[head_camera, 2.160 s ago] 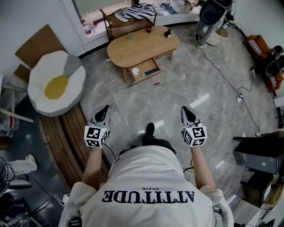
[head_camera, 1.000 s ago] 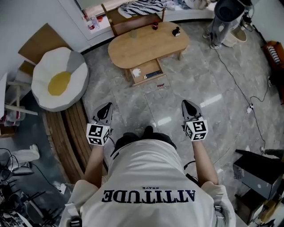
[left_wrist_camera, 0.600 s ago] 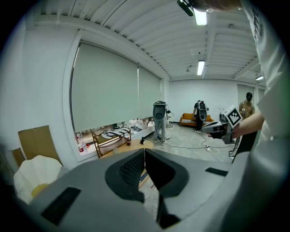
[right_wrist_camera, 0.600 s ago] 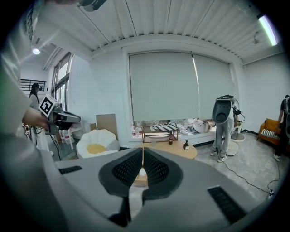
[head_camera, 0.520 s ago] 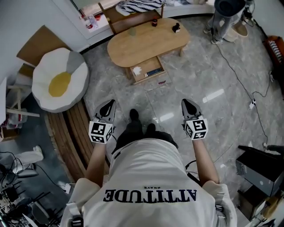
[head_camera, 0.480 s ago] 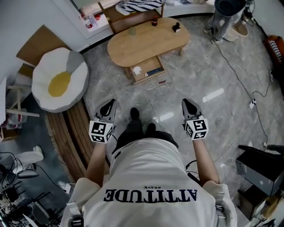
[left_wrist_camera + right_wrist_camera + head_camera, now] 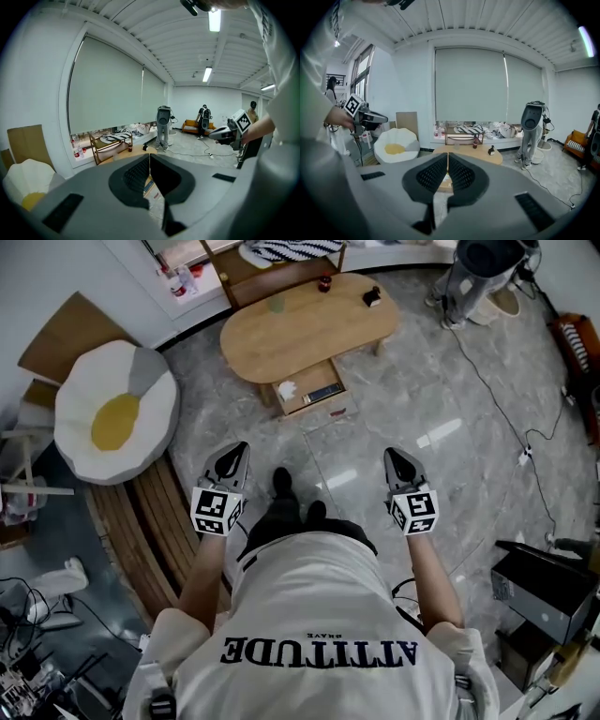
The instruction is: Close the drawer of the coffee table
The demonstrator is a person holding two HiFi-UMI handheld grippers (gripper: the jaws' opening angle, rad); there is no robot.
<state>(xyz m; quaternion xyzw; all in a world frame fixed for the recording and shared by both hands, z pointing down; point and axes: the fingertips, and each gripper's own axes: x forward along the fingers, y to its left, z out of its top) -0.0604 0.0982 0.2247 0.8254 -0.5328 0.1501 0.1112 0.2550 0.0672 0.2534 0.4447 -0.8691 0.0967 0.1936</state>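
Grey marble-tile floor (image 7: 403, 390); fried-egg cushion (image 7: 117, 413) at left. Oval wooden coffee table (image 7: 300, 324) ahead by window wall, drawer (image 7: 309, 388) standing open, contents visible. Left gripper (image 7: 238, 450) and right gripper (image 7: 393, 455): jaws together, empty, well apart from drawer.

Shows only specks in the open drawer (image 7: 309, 393) — one white, one dark and flat, both too small to name. Same for three tiny items on the coffee table (image 7: 300, 334). Cuts off striped cloth (image 7: 281, 249) at twelve o'clock, black box (image 7: 548, 582) at four — edges only.
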